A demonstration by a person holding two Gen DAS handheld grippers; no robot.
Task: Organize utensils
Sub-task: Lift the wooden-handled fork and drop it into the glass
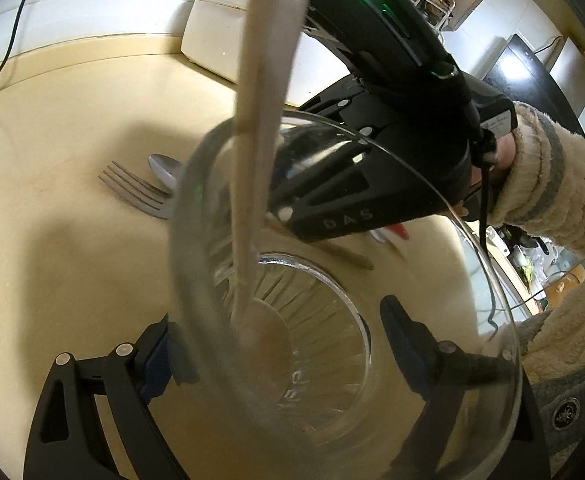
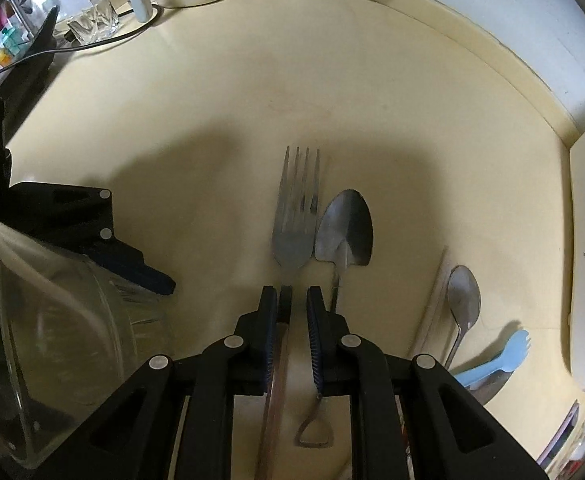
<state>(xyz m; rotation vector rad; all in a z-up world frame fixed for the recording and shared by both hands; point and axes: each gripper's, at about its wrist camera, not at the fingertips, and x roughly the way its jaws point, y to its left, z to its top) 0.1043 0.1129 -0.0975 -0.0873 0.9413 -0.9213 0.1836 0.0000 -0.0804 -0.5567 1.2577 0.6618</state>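
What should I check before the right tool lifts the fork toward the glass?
1. Fork handle sits between the fingers of the right tool: ok.
2. Both pads pressing on the handle: not ok, a gap shows on one side.
3. Shovel-shaped spoon clear of the grasp: cannot tell, its handle runs close beside one finger.
4. Glass sits between the fingers of the left tool: ok.
5. Left tool's grip on the glass is firm: cannot tell through the glass wall.
6. Glass has room: ok, only a wooden stick stands in it.
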